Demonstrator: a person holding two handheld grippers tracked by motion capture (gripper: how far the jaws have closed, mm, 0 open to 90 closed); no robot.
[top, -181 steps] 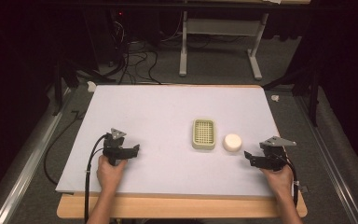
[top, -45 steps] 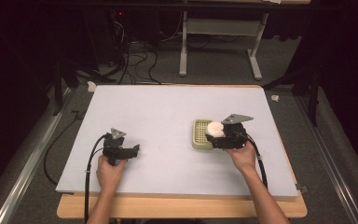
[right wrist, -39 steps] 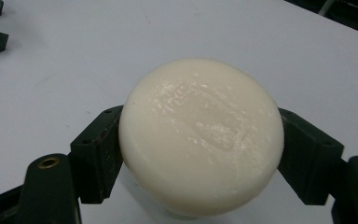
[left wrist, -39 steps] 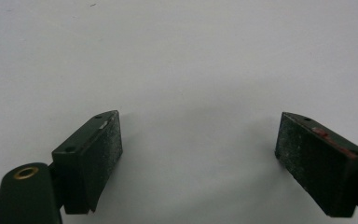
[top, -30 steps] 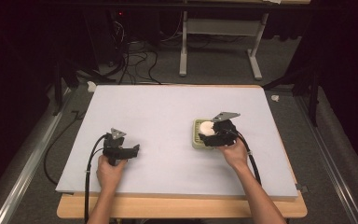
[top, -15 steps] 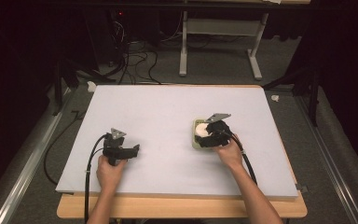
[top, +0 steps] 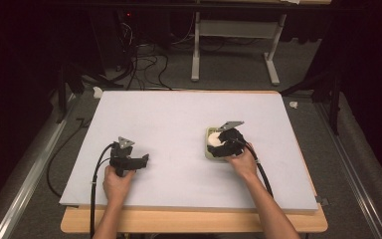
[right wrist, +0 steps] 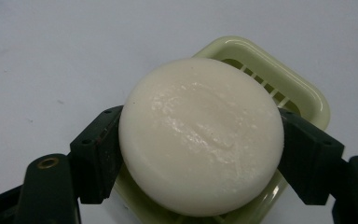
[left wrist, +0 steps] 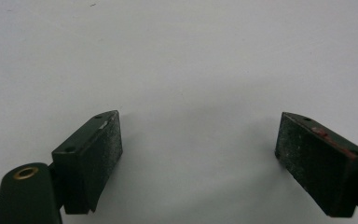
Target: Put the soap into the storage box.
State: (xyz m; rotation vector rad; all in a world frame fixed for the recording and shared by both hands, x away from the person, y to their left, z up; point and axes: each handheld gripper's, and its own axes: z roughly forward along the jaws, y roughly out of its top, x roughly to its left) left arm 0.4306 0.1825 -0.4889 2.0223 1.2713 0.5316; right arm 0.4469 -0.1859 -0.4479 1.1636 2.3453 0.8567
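High view: the right gripper (top: 222,145) hangs over the pale green slatted plastic soap dish (top: 209,149) on the worktop (top: 179,114). Left gripper view: fingers (left wrist: 93,154) apart, nothing between. Right gripper view: fingers (right wrist: 98,154) clamp the round white soap bar (right wrist: 201,140) above the dish; lower it level and centred before easing off.

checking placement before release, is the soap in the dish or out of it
Not set down yet: the soap sits over the green dish, gripped between the right gripper fingers. Whether its underside touches the dish, cannot tell.

Only the soap dish (top: 209,149) interrupts the bare white tabletop (top: 179,114).
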